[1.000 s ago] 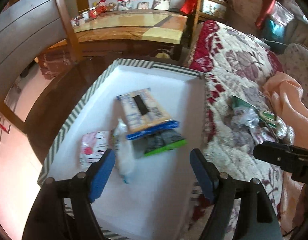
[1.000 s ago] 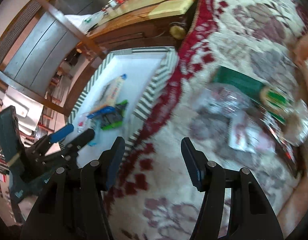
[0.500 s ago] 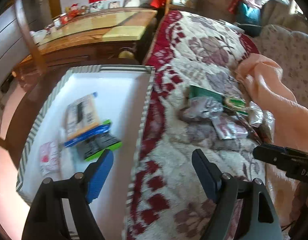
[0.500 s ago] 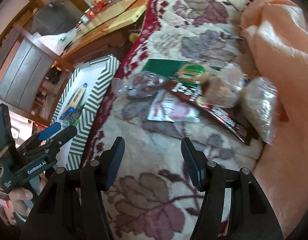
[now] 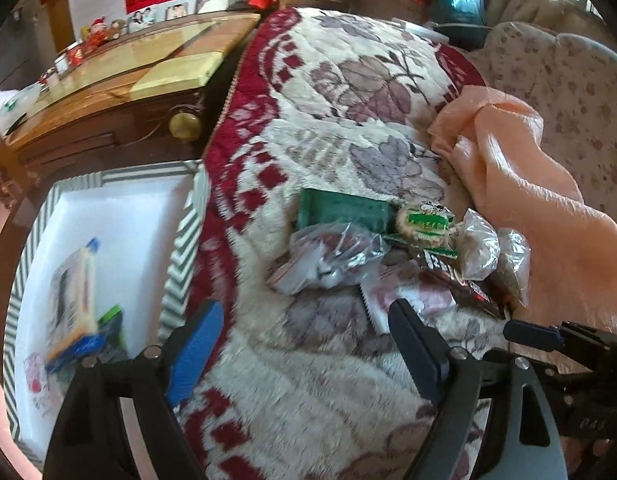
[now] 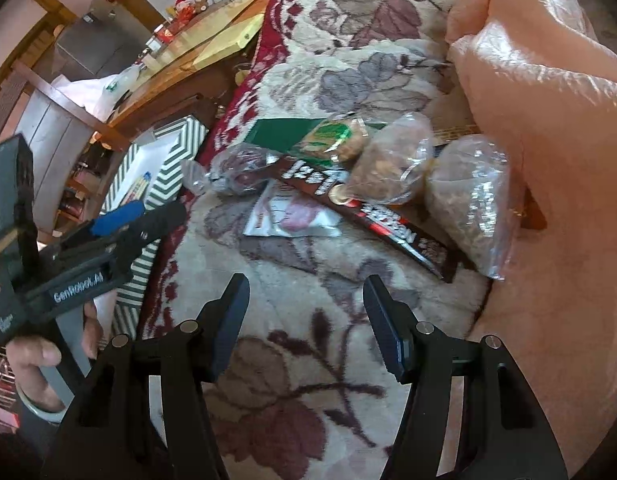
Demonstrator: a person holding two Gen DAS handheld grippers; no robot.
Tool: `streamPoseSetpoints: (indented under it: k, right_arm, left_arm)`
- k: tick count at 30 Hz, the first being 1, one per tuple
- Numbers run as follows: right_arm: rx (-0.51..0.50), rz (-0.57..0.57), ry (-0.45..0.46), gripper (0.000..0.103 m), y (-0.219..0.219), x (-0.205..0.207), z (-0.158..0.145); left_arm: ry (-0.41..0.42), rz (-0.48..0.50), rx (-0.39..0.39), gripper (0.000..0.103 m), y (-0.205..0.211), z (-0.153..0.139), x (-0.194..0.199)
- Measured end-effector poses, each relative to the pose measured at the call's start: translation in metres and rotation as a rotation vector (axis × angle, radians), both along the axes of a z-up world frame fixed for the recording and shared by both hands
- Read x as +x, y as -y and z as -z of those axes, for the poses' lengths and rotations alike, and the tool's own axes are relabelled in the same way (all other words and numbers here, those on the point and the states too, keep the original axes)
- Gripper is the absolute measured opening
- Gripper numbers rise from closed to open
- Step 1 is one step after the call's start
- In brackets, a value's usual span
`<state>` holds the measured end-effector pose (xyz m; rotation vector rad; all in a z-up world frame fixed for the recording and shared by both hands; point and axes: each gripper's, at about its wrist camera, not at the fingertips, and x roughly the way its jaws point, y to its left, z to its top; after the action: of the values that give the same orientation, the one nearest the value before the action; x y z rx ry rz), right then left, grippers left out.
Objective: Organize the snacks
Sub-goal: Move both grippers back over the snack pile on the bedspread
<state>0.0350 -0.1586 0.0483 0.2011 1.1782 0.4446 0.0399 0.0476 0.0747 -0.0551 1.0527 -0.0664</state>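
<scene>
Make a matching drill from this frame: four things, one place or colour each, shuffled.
Things:
1. striped tray
2. green packet
3. peach cloth
4. long brown bar

Descriptions:
A. beside the blanket's edge, snacks already inside
B. lies under two clear bags
C. bunched up past the snack pile
D. flat at the pile's far side

Pairs: 1-A, 2-D, 3-C, 4-B

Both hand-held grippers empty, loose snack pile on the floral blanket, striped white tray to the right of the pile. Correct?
Not quite: the striped white tray sits left of the loose snack pile, off the floral blanket edge, as the left wrist view shows. Both the left hand-held gripper and right hand-held gripper are empty.
</scene>
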Motion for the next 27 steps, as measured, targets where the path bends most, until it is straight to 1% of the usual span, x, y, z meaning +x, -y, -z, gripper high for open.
streamPoseSetpoints:
  k: [5, 8, 11, 14, 17, 19, 21, 23, 25, 27]
  right_arm:
    - [-0.059, -0.015, 0.051, 0.060, 0.006, 0.006, 0.004]
    - [-0.129, -0.064, 0.093, 0.060, 0.004, 0.015, 0.007]
    - [-0.159, -0.110, 0.112, 0.060, 0.003, 0.026, 0.010]
    - [-0.109, -0.164, 0.091, 0.060, 0.002, 0.039, 0.012]
    - [-0.120, -0.193, 0.069, 0.060, -0.002, 0.049, 0.017]
    - [-0.091, -0.207, 0.036, 0.060, -0.004, 0.055, 0.024]
    - [-0.077, -0.216, 0.012, 0.060, -0.008, 0.053, 0.025]
    - [-0.041, -0.241, -0.005, 0.060, -0.011, 0.045, 0.022]
    - [0.035, -0.278, -0.039, 0.060, -0.016, 0.034, 0.018]
    - [0.023, -0.277, -0.019, 0.060, -0.019, 0.026, 0.015]
  left_arm:
    - [-0.028, 0.005, -0.006, 0.086, 0.002, 0.010, 0.017]
    - [-0.049, -0.006, -0.016, 0.086, -0.001, 0.016, 0.024]
    - [-0.056, -0.015, -0.016, 0.086, -0.005, 0.018, 0.027]
    - [-0.063, -0.018, -0.020, 0.086, -0.007, 0.020, 0.029]
    - [-0.067, -0.019, -0.018, 0.086, -0.008, 0.021, 0.032]
    - [-0.069, -0.020, -0.018, 0.086, -0.008, 0.022, 0.033]
    - [-0.071, -0.024, -0.018, 0.086, -0.009, 0.022, 0.034]
    - [-0.072, -0.029, -0.019, 0.086, -0.011, 0.023, 0.035]
    - [-0.072, -0.036, -0.022, 0.086, -0.013, 0.024, 0.036]
    - [-0.071, -0.040, -0.025, 0.086, -0.013, 0.023, 0.037]
